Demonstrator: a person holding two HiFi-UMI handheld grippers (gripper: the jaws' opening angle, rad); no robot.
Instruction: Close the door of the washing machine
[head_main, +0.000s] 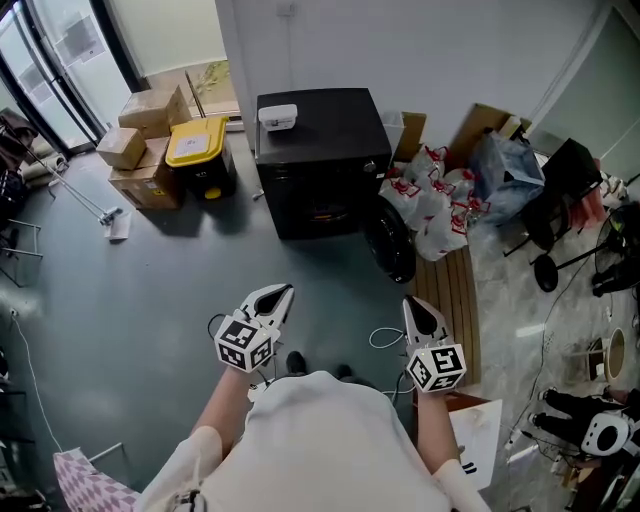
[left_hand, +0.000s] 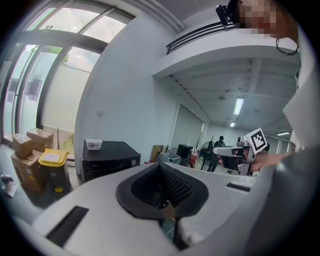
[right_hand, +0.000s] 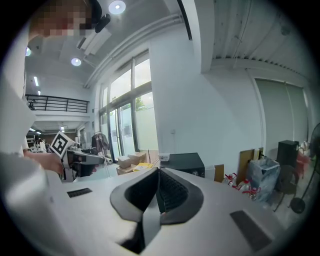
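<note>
While I stand well back from it on the grey floor (head_main: 150, 300), the black washing machine (head_main: 320, 130) sits at my 12 o'clock against the white wall, its round door (head_main: 392, 240) swung out from the front at about 1 o'clock. My left claw (head_main: 283, 292) and right claw (head_main: 415, 305) both hang in front of me, each pinched together on nothing and well apart from the machine.

The step in hand, as I judge it, is the approach. The right claw is nearer the door, so I would lead with it and leave it pinched, since a blunt closed tip pushes better than a spread one. I would walk in first, then bring that tip round to the door's far face, on the side of the white and red bags (head_main: 435, 200) at 2 o'clock. Contact should be near the free edge, away from the hinge, for the easiest swing. From there I would sweep towards 11 o'clock, following the door's arc, and finish with a firm press so the latch catches. The bags lie just beside the door and could snag the claw.
</note>
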